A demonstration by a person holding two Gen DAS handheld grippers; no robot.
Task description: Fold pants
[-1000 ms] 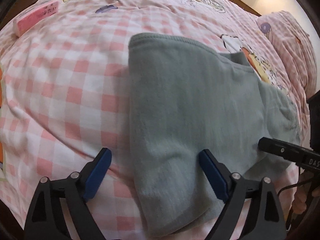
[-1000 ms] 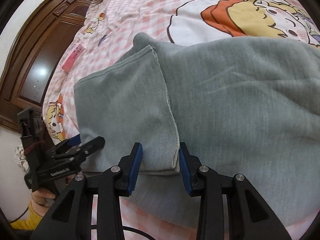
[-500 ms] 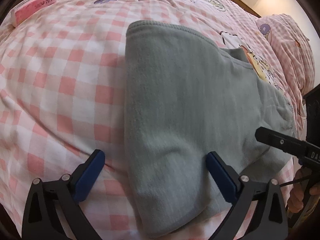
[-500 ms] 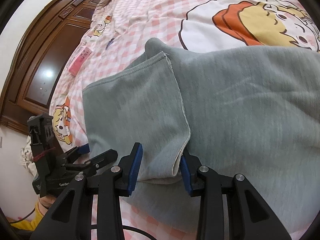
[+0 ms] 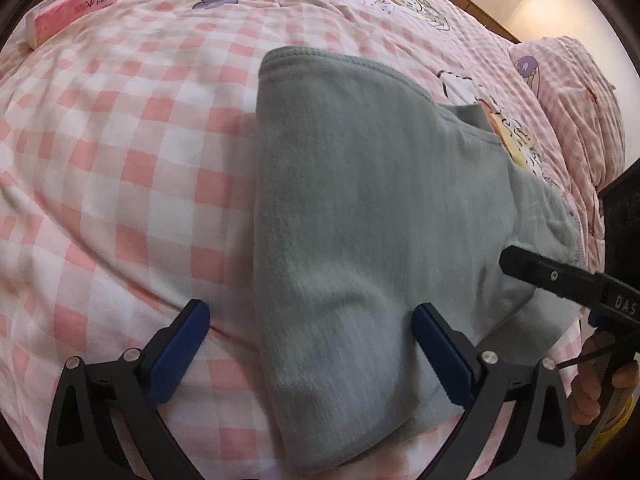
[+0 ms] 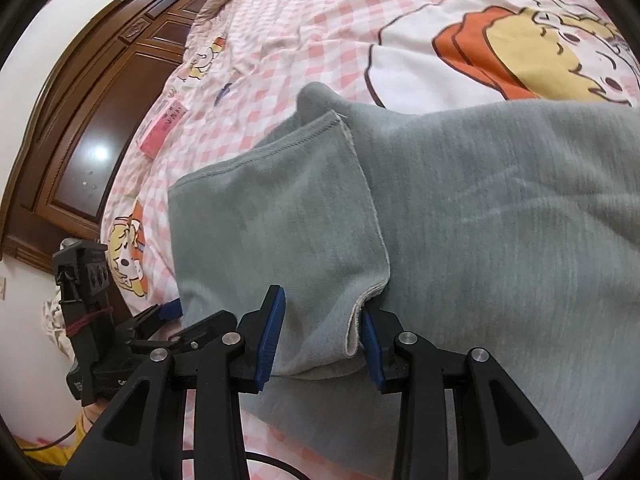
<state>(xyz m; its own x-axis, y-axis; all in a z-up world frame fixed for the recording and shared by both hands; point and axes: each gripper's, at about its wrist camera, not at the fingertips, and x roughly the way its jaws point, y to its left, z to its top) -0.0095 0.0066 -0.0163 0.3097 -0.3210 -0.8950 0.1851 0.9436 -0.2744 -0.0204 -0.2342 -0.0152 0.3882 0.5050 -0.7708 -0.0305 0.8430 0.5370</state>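
Observation:
Grey-green fleece pants (image 5: 360, 200) lie folded on the pink checked bed sheet (image 5: 120, 160). My left gripper (image 5: 312, 340) is wide open at their near end: one pad rests on the sheet, the other on the cloth. In the right wrist view a leg end (image 6: 288, 208) lies folded over the wider part of the pants (image 6: 500, 220). My right gripper (image 6: 322, 332) is open by a narrow gap, and the near corner of that leg end sits between its pads, its edge curling up at the right pad. The left gripper (image 6: 180, 320) shows low on the left.
A pink packet (image 5: 76, 8) lies on the far left of the bed. A checked pillow (image 5: 576, 112) is at the far right. Dark wooden panelling (image 6: 80, 152) stands beyond the bed's edge. A person's hand (image 5: 592, 384) holds the right tool.
Both views have shifted slightly over the pants. The leg end's near corner now curls up against the right pad. The gaps of both grippers look unchanged.

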